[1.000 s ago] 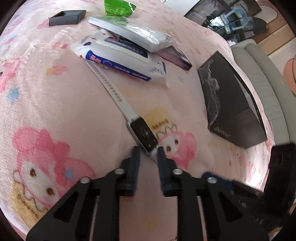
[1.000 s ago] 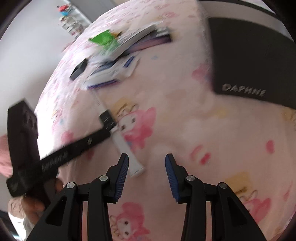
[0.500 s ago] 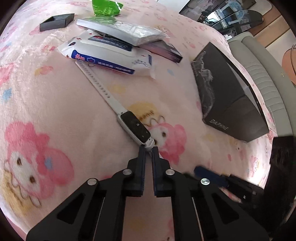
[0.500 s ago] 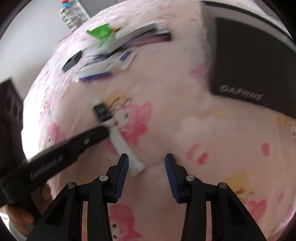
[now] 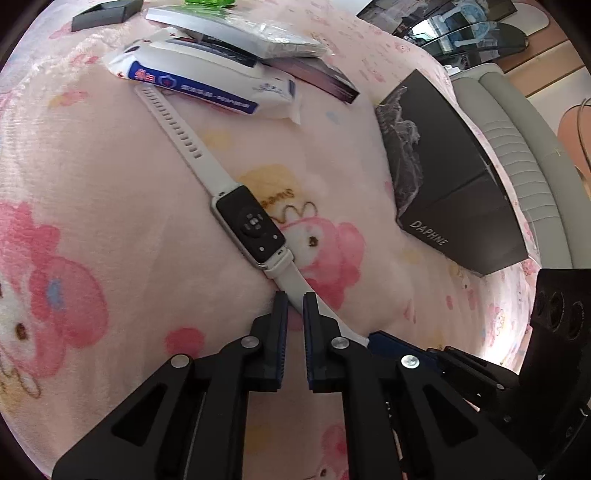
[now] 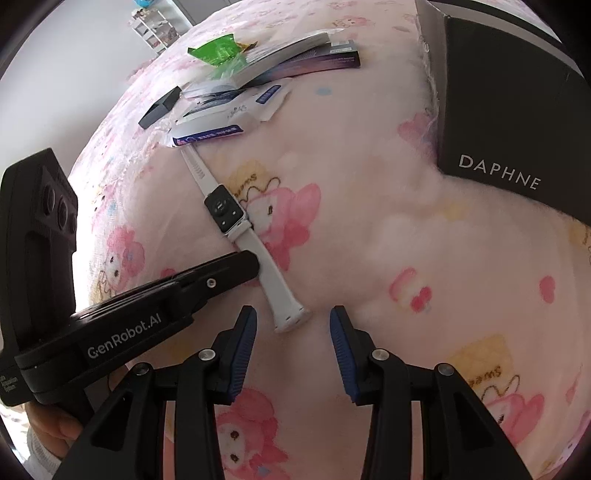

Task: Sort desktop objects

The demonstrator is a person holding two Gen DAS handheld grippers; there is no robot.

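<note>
A white smartwatch (image 5: 248,223) lies face down and stretched out on the pink cartoon blanket (image 5: 92,184). It also shows in the right wrist view (image 6: 223,210). My left gripper (image 5: 295,299) is shut on the watch's near strap (image 5: 295,284), just below the case. In the right wrist view the left gripper (image 6: 247,264) touches the strap from the left. My right gripper (image 6: 291,321) is open, with the strap's buckle end (image 6: 290,319) between its fingertips.
A black DAPHNE box (image 6: 513,110) lies at the right, also in the left wrist view (image 5: 443,177). At the far end lie a wet-wipes pack (image 5: 199,77), a wrapped book pile (image 5: 236,33), a green packet (image 6: 218,51) and a small black box (image 5: 107,14).
My left gripper has closed from a narrow gap onto the watch's near strap and slid down it away from the case. The right gripper stays open near the buckle end.
</note>
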